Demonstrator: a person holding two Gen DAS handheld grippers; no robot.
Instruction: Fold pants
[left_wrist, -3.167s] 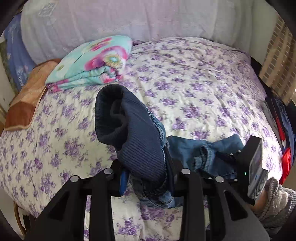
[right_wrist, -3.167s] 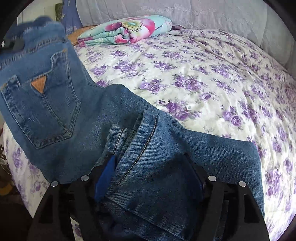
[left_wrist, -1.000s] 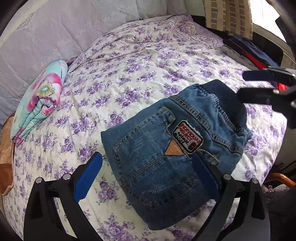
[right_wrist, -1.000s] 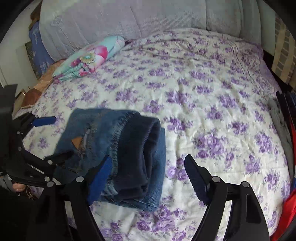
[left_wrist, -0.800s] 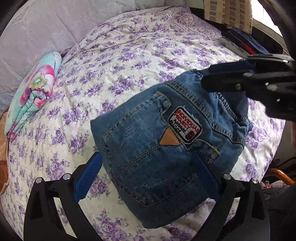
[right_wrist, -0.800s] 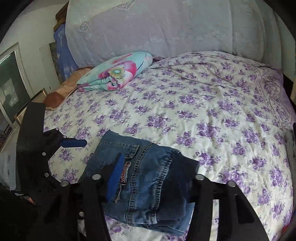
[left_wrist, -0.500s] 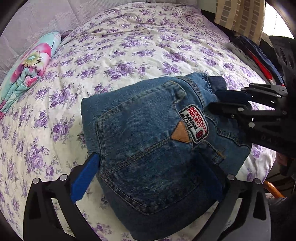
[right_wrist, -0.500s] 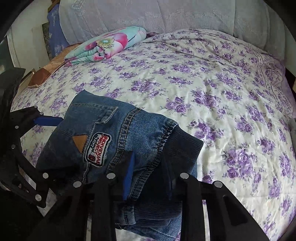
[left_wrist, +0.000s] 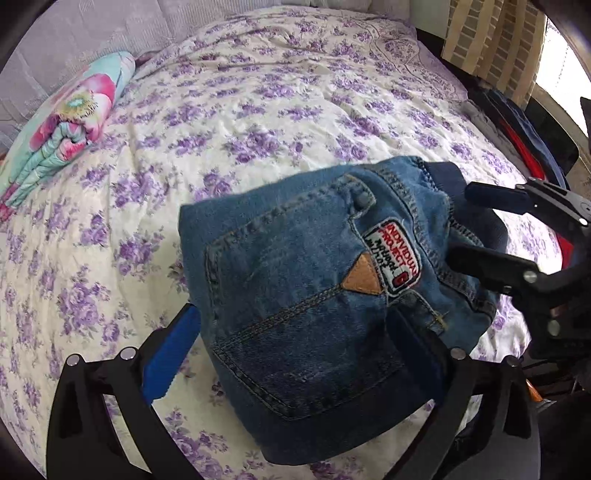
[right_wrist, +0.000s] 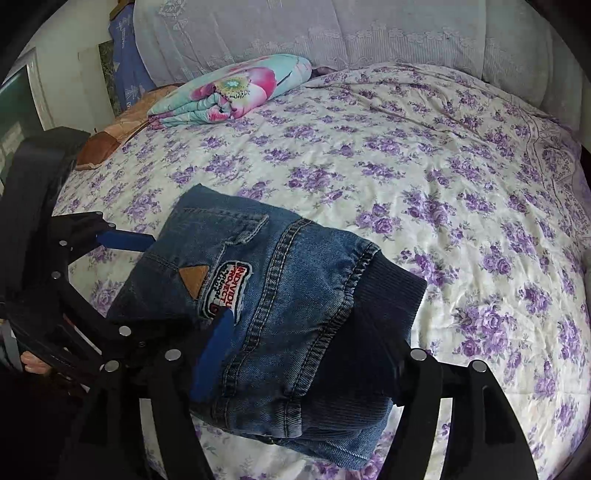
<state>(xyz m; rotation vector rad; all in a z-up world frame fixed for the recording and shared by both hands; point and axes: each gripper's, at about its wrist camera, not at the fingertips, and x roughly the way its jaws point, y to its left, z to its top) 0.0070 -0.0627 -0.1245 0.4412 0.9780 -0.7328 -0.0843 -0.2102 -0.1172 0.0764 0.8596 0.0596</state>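
Pants: blue denim pants, folded into a compact bundle, back pocket uppermost with a tan triangular tag and an embroidered patch; dark ribbed waistband on the side toward the right hand-held gripper.
Location: on the bed, near its front edge, toward the corner nearest the cameras.
Left hand-held gripper: jaws spread wide, straddling the near end of the bundle; the blue-padded left finger stands clear of the denim; the other finger lies in shadow against the cloth, contact not discernible.
Right hand-held gripper: jaws opening, the waistband end of the bundle between them; whether the pads touch the cloth cannot be told.
Bed cover: cream sheet printed with purple flowers.
Far left corner of bed: folded floral blanket, turquoise and pink, well apart from the pants.
Head of bed: pale lilac covering.
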